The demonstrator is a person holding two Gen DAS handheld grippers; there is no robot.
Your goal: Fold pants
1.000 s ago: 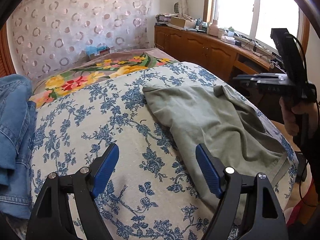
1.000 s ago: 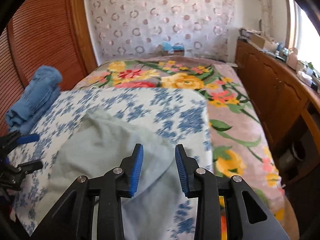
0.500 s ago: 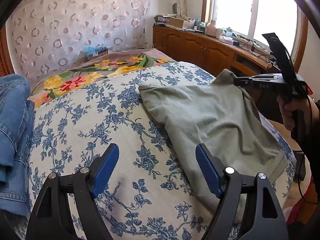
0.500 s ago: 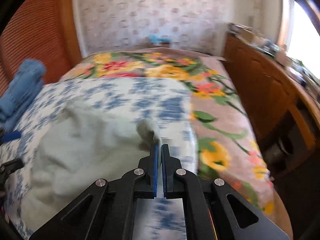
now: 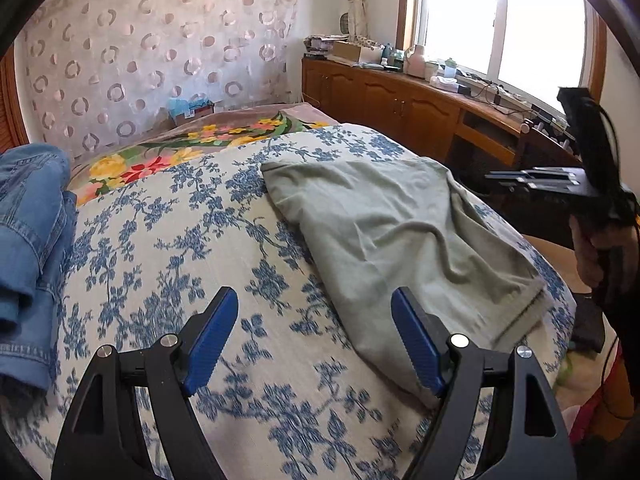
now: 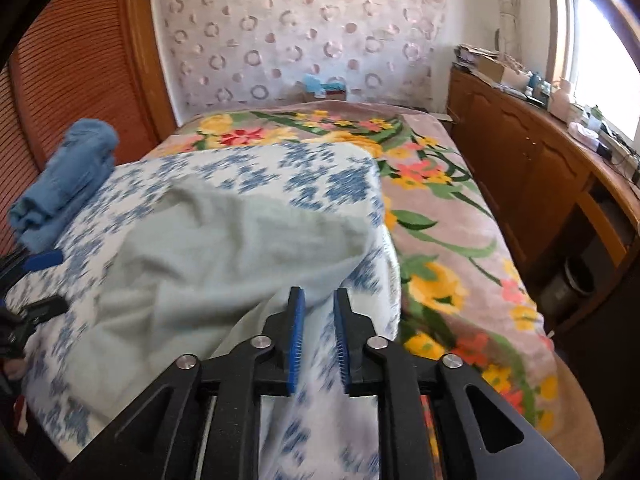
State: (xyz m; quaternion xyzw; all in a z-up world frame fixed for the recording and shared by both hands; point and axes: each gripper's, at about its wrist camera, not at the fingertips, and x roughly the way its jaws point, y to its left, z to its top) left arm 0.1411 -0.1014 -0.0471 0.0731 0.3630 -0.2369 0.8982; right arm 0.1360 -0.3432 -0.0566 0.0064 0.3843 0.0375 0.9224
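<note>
The grey-green pants (image 5: 396, 236) lie folded over on the blue-flowered bedspread (image 5: 168, 240), with a few wrinkles. They also show in the right wrist view (image 6: 208, 256). My left gripper (image 5: 312, 336) is wide open and empty, low over the bedspread just left of the pants' near end. My right gripper (image 6: 319, 340) is partly open and empty, above the pants' right edge. It also shows from the side in the left wrist view (image 5: 532, 178), off the bed's right edge.
Folded blue jeans (image 5: 32, 240) are stacked at the bed's left side, also seen in the right wrist view (image 6: 68, 176). A floral blanket (image 6: 440, 248) covers the far and right part of the bed. A wooden cabinet (image 5: 400, 108) with clutter runs along the right wall.
My right gripper, shut on a lifted corner of the pants half a second ago, has opened and pulled back to the right. The pants have dropped flat on the bed. The left gripper stays open.
</note>
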